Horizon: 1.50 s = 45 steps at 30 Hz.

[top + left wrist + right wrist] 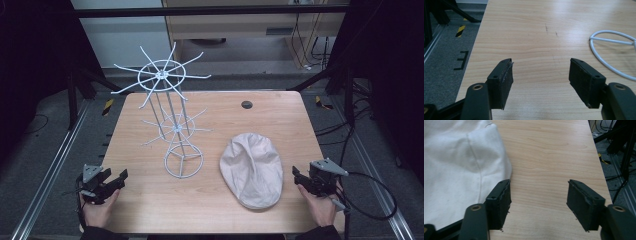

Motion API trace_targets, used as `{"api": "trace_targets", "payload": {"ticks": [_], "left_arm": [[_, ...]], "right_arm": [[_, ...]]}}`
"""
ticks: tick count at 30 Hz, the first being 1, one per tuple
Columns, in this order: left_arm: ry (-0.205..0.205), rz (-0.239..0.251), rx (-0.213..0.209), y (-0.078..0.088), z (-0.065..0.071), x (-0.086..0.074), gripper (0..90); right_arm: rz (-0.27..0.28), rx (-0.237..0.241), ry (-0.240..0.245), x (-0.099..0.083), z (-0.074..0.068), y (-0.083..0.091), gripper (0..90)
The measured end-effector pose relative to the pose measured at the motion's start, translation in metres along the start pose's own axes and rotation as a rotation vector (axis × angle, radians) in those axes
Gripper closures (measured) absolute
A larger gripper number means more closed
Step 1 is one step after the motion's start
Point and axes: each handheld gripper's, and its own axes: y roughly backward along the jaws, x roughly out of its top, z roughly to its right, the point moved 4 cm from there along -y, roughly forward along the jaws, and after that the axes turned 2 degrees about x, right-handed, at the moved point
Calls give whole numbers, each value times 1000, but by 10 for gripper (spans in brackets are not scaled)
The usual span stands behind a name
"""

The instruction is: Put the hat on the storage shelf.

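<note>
**Both grippers rest open at the near edge, cap beside the right one**

We hold the left gripper (111,182) at the near left corner of the wooden tabletop (210,200). Its two black jaws stand wide apart with nothing between them, just bare wood. Ahead of these jaws and off to their right stands a white wire rack (172,112), its round base ring (614,53) lying flat on the wood, well apart from the jaw tips.

We hold the right gripper (305,180) at the near right edge of the tabletop. Its jaws are also spread wide and grip nothing; plain wood shows in the gap between them. A cream fabric cap (252,170) lies flat on the tabletop just beside this gripper, on the outer side of its left jaw. In the right gripper view the cap (456,170) lies left of the left jaw, its curved edge close to that jaw's tip; we cannot tell whether cloth and jaw touch.

The cap sits between the rack's base and the right gripper. A small dark round fitting (246,104) lies in the tabletop far ahead of both grippers.
</note>
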Motion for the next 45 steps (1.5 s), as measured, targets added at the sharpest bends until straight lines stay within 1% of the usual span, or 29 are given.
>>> {"api": "trace_targets", "payload": {"ticks": [2,8,9,10,12,14,16,19,20,21,22,25,27,29,31,34,39,40,45], "left_arm": [[-4,-11,-7,0,0,-1,350],[-13,0,-12,4,1,-2,346],[-15,0,-13,3,1,-2,344],[-19,-3,-13,3,1,-2,341],[-29,-8,-14,2,2,-3,338],[-40,-13,-12,1,4,-3,334],[-46,-14,-13,1,5,-3,331],[-48,-25,-15,-1,6,-4,322],[-48,-28,-16,-1,6,-4,320],[-48,-28,-16,-1,6,-4,316],[-59,-31,-16,-2,7,-4,315],[-70,-33,-9,-3,8,-4,310],[-74,-41,-7,-5,8,-6,309],[-73,-44,-9,-5,8,-6,306],[-75,-42,-9,-5,8,-6,306],[-75,-40,-7,-5,8,-5,305],[-76,-37,0,-5,7,-5,305],[-76,-36,0,-5,7,-5,305],[-80,-37,0,-5,7,-5,305]], "right_arm": [[0,2,11,2,-4,5,381],[-13,46,-4,6,-13,18,425],[-17,48,-7,7,-15,20,430],[-15,49,-3,7,-16,21,433],[-19,70,-4,10,-20,23,432],[-26,75,1,13,-24,25,430],[-21,90,-8,18,-27,27,430],[-12,115,-9,24,-33,31,432],[-12,119,0,26,-35,32,436],[-16,121,-2,28,-37,33,440],[-20,127,-4,30,-40,34,440],[-49,130,9,36,-46,36,439],[-57,130,13,40,-50,38,453],[-70,139,2,45,-54,40,469],[-75,142,6,49,-58,41,481],[-93,159,9,55,-69,41,481],[-94,170,33,65,-84,40,490],[-98,168,42,66,-86,39,492],[-120,189,49,71,-95,36,495]]}}
